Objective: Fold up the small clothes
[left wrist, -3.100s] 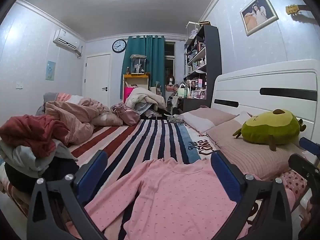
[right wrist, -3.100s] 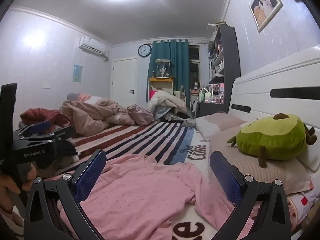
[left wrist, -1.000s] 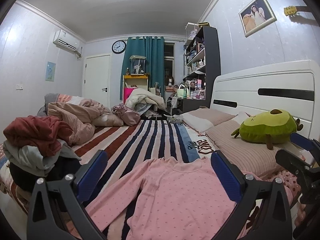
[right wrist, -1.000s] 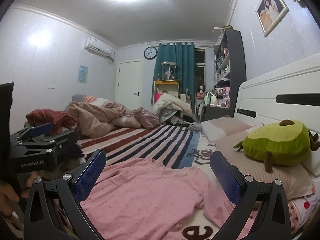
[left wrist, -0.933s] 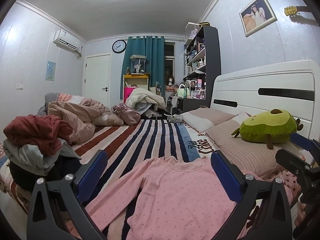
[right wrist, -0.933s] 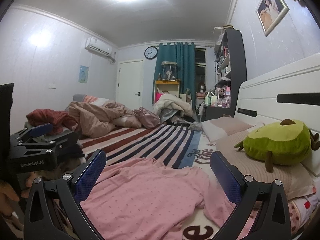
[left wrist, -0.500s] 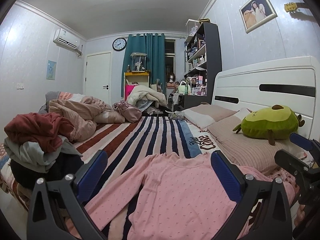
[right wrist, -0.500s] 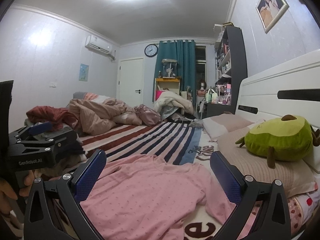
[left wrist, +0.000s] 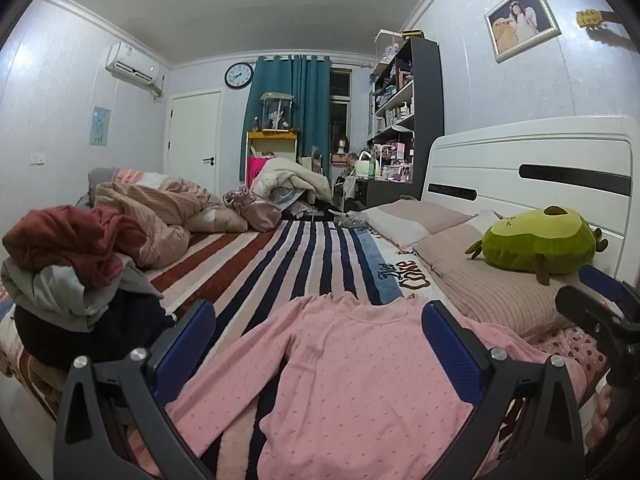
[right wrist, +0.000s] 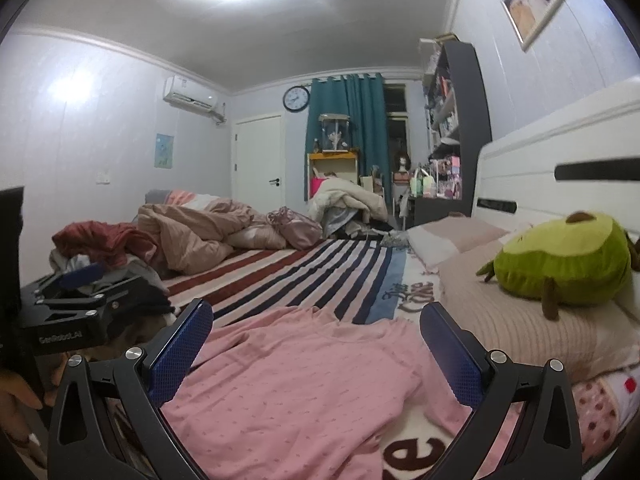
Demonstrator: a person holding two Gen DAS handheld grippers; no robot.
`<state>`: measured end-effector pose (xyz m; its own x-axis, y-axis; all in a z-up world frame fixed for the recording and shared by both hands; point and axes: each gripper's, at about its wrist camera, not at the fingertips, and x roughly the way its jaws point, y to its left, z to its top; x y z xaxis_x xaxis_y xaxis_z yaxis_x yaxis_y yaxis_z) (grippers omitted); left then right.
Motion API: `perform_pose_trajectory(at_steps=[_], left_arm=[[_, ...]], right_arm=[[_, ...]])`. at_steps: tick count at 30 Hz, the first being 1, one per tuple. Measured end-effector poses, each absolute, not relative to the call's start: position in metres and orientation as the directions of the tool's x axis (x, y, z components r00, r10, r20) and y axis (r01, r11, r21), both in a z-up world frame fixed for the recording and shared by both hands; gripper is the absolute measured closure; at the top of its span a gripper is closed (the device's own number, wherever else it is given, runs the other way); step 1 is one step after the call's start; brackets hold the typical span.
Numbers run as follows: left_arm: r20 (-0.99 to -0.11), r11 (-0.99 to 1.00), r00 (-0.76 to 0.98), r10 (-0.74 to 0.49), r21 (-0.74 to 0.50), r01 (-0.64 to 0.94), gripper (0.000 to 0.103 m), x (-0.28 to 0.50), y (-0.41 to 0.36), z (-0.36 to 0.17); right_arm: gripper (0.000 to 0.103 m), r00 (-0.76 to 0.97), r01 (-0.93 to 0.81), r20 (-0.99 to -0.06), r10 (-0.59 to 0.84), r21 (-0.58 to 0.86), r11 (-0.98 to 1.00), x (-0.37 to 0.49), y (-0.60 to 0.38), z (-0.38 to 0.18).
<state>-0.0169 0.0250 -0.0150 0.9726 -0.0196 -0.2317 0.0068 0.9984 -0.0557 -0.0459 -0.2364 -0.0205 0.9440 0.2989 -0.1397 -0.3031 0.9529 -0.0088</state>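
A small pink long-sleeved top (left wrist: 360, 376) lies spread flat, front up, on the striped bed cover (left wrist: 280, 264), its neck toward the far end. It also shows in the right wrist view (right wrist: 304, 384). My left gripper (left wrist: 316, 344) is open and empty, hovering above the top's near half. My right gripper (right wrist: 316, 340) is open and empty above the top's right side. The right gripper's body (left wrist: 596, 312) shows at the right edge of the left wrist view, and the left gripper's body (right wrist: 72, 312) at the left edge of the right wrist view.
A heap of red, grey and dark clothes (left wrist: 76, 268) lies at the left bed edge. A rumpled beige duvet (left wrist: 160, 216) lies beyond it. Pillows (left wrist: 480, 272) and a green avocado plush (left wrist: 536, 240) rest by the white headboard (left wrist: 528, 172) on the right.
Both grippers have tilted and moved slightly forward and down toward the pink top, which sits a little higher in both views. Both stay open. The top has not moved.
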Motion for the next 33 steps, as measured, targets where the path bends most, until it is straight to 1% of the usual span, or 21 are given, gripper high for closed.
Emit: perform_pose_trajectory(at_steps=[1,4,5,8,10,12,13,14,18,20,21,26,28,30,32,33], left_arm=[[-0.237,0.998,0.971,-0.028,-0.066,0.012,0.001,-0.016,0.03,-0.018],[-0.272,0.996,0.962,-0.027,-0.088,0.004,0.001,-0.011,0.049,-0.032],[-0.291,0.996,0.957,-0.025,-0.091,-0.002,0.001,-0.009,0.058,-0.039],[-0.368,0.991,0.93,-0.009,-0.124,-0.04,0.001,-0.004,0.092,-0.07],[-0.422,0.984,0.907,0.003,-0.16,-0.078,0.003,-0.002,0.117,-0.093],[-0.479,0.977,0.878,0.008,-0.183,-0.109,0.014,-0.001,0.139,-0.116],[-0.5,0.975,0.866,0.007,-0.191,-0.118,0.024,0.0,0.146,-0.126],[-0.521,0.972,0.853,0.006,-0.197,-0.127,0.029,0.001,0.152,-0.135],[-0.582,0.967,0.813,0.004,-0.205,-0.151,0.035,0.009,0.165,-0.167],[-0.605,0.964,0.796,-0.01,-0.216,-0.152,0.043,0.016,0.167,-0.178],[-0.615,0.963,0.788,-0.015,-0.22,-0.154,0.044,0.02,0.167,-0.184],[-0.645,0.967,0.764,0.027,-0.176,-0.183,0.048,0.036,0.16,-0.198],[-0.653,0.974,0.755,0.061,-0.127,-0.188,0.059,0.042,0.154,-0.2],[-0.651,0.975,0.755,0.072,-0.112,-0.19,0.069,0.045,0.151,-0.2],[-0.65,0.976,0.756,0.073,-0.109,-0.188,0.099,0.047,0.149,-0.198],[-0.654,0.977,0.753,0.071,-0.107,-0.185,0.1,0.048,0.148,-0.196]], right_arm=[[0.0,0.949,-0.289,-0.136,0.285,-0.014,0.957,-0.045,-0.235,-0.023],[0.0,0.976,-0.16,-0.158,0.149,-0.058,0.985,-0.039,-0.227,-0.037],[0.0,0.976,-0.154,-0.169,0.14,-0.068,0.986,-0.036,-0.225,-0.042],[0.0,0.953,-0.222,-0.223,0.207,-0.043,0.974,-0.028,-0.224,-0.058],[0.0,0.941,-0.225,-0.262,0.214,-0.011,0.974,-0.022,-0.223,-0.071],[0.0,0.928,-0.233,-0.295,0.225,0.01,0.972,-0.016,-0.222,-0.08],[0.0,0.925,-0.233,-0.306,0.227,0.015,0.972,-0.012,-0.222,-0.082],[0.0,0.92,-0.234,-0.321,0.226,0.014,0.972,-0.01,-0.22,-0.085],[0.0,0.906,-0.246,-0.356,0.229,-0.002,0.969,0.001,-0.209,-0.09],[0.0,0.903,-0.252,-0.36,0.234,-0.003,0.968,0.004,-0.205,-0.09],[0.0,0.902,-0.254,-0.362,0.235,-0.006,0.967,0.005,-0.203,-0.09],[0.0,0.901,-0.256,-0.368,0.229,-0.025,0.966,0.008,-0.197,-0.089],[0.0,0.901,-0.251,-0.371,0.225,-0.023,0.968,0.009,-0.197,-0.09],[0.0,0.9,-0.248,-0.373,0.226,-0.011,0.969,0.013,-0.2,-0.091],[0.0,0.898,-0.246,-0.374,0.23,0.006,0.969,0.015,-0.203,-0.092],[0.0,0.898,-0.246,-0.373,0.235,0.016,0.969,0.015,-0.205,-0.092]])
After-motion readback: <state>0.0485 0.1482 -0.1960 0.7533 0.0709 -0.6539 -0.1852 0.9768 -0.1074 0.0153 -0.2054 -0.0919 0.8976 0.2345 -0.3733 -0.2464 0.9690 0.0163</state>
